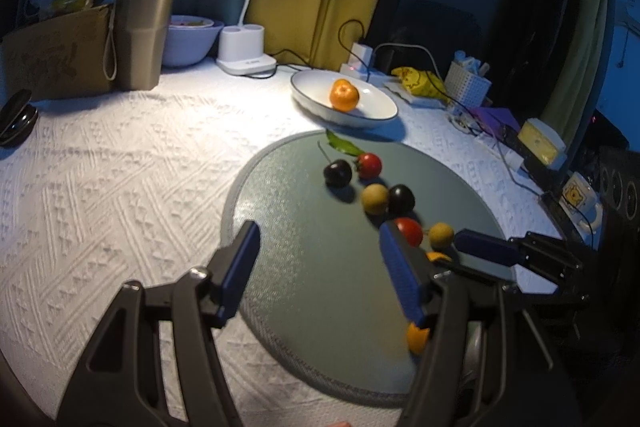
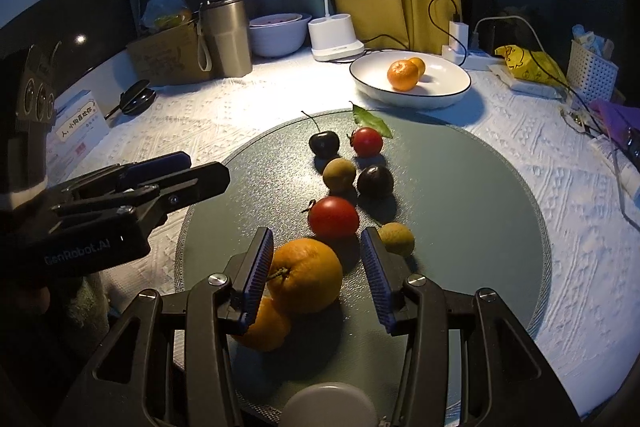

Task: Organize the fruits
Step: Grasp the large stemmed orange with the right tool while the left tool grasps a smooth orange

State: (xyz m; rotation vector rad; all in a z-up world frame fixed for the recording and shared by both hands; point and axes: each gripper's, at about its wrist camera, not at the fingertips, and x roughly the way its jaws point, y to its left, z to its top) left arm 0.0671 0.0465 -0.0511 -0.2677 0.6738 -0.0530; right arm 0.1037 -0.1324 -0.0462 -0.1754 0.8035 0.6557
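plate [image 2: 456, 89]: two oranges [image 2: 402, 75] already in, at the back
mat [image 2: 480, 195]: two oranges [image 2: 306, 275], tomatoes, cherries, small brown fruit left
right tongs [image 2: 318, 267]: wide, astride the nearest orange, no grip yet
left tongs [image 1: 320, 263]: wide, empty, probably idle

Right gripper [image 2: 316, 267] fingers [image 2: 258, 267] wide around large orange [image 2: 306, 277].
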